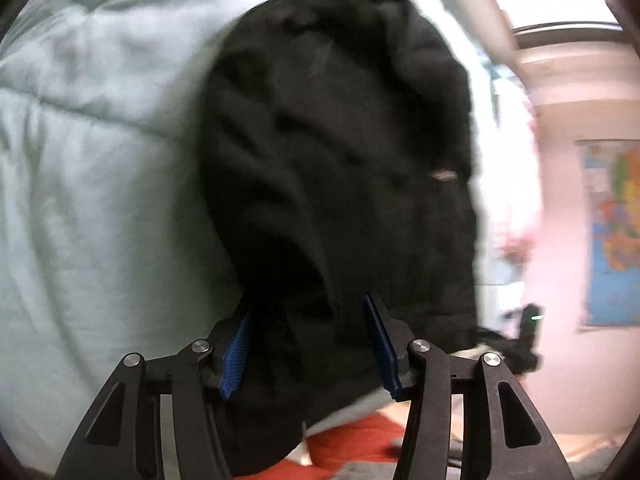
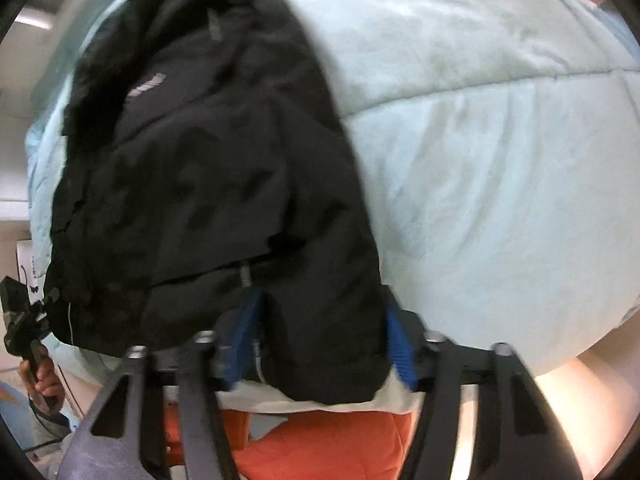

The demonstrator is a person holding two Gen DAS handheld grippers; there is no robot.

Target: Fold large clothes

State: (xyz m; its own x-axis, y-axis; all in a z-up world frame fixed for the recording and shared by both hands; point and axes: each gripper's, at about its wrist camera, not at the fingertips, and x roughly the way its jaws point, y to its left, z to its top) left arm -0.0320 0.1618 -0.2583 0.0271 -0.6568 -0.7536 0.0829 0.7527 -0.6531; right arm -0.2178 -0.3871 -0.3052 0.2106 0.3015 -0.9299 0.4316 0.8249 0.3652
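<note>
A pale green quilt (image 1: 92, 168) covers the bed. The black jacket (image 1: 340, 152) lies on it, its hem at the near edge. The left gripper (image 1: 310, 344) holds hem fabric between its half-spread blue pads (image 1: 236, 354). The right gripper (image 2: 324, 342) likewise brackets the hem; whether either set of pads clamps cannot be told.

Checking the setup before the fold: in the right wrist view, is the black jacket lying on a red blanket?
No, the black jacket lies on a pale mint quilt; orange-red fabric shows only below its edge.
</note>
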